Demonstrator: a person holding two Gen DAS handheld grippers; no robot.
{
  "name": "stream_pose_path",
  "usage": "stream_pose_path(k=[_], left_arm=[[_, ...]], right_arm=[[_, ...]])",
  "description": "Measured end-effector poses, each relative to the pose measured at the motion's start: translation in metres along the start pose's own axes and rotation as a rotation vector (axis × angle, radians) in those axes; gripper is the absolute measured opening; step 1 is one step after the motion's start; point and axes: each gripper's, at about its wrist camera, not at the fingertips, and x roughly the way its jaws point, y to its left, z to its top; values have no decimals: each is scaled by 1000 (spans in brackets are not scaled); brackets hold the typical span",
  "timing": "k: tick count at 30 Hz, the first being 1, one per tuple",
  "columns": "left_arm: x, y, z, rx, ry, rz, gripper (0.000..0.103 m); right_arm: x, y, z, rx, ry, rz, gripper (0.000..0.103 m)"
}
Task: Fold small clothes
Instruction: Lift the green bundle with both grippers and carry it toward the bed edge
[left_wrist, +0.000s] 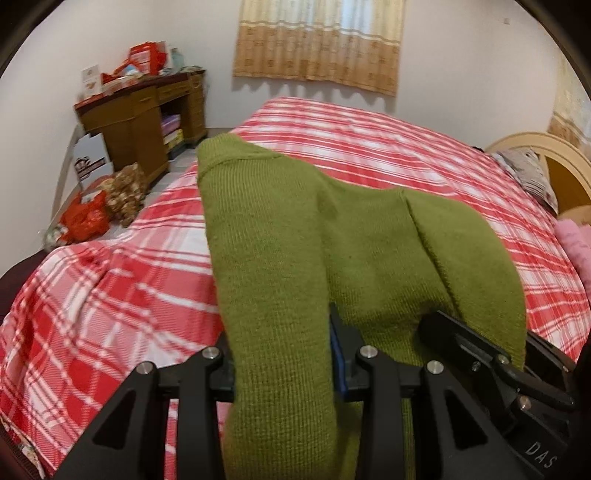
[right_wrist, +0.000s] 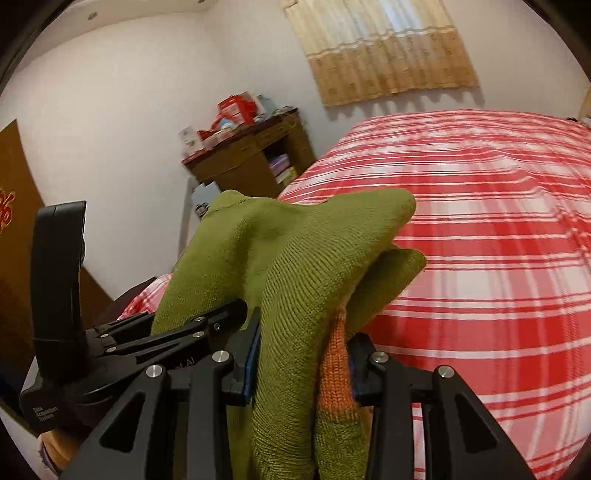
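The knitted garment (left_wrist: 280, 266) clamped in my left hand-held gripper (left_wrist: 282, 365) is olive green. In my right hand-held gripper (right_wrist: 301, 369) the same green knit (right_wrist: 295, 295) shows an orange band (right_wrist: 334, 373) by the right finger. Both hand-held grippers are black, with blue pads (right_wrist: 253, 363) and silver screws. Beyond them, the bed cover (left_wrist: 369, 147) is checked red and white. Far ahead the curtain (left_wrist: 317, 40) is beige and cream with a small pattern. To the left stands a dark brown table (left_wrist: 140, 118) with red packages (left_wrist: 144, 59) on top.
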Motion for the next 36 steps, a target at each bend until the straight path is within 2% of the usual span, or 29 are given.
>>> stream_pose_path(k=[9, 14, 18, 24, 27, 31, 32, 33, 34, 36], left_arm=[[0, 69, 5, -82, -12, 107, 37], [12, 105, 12, -125, -22, 172, 37], [31, 127, 17, -125, -21, 206, 37], [76, 144, 25, -126, 49, 221, 37], [76, 146, 21, -134, 39, 222, 43], [75, 152, 17, -143, 21, 231, 59], [74, 155, 17, -149, 18, 241, 66], [74, 157, 17, -155, 18, 252, 71], [72, 159, 17, -165, 16, 277, 78], [72, 161, 18, -168, 18, 288, 80]], right_arm=[[57, 57, 7, -60, 32, 133, 37], [103, 84, 10, -87, 30, 194, 37], [138, 99, 12, -127, 22, 190, 37], [187, 92, 15, -105, 50, 136, 37], [197, 79, 11, -86, 61, 125, 37], [204, 67, 13, -36, 92, 141, 39], [206, 64, 13, -24, 101, 142, 44], [208, 61, 15, -15, 116, 146, 53], [209, 57, 15, 3, 129, 143, 57], [205, 49, 18, 36, 146, 165, 59]])
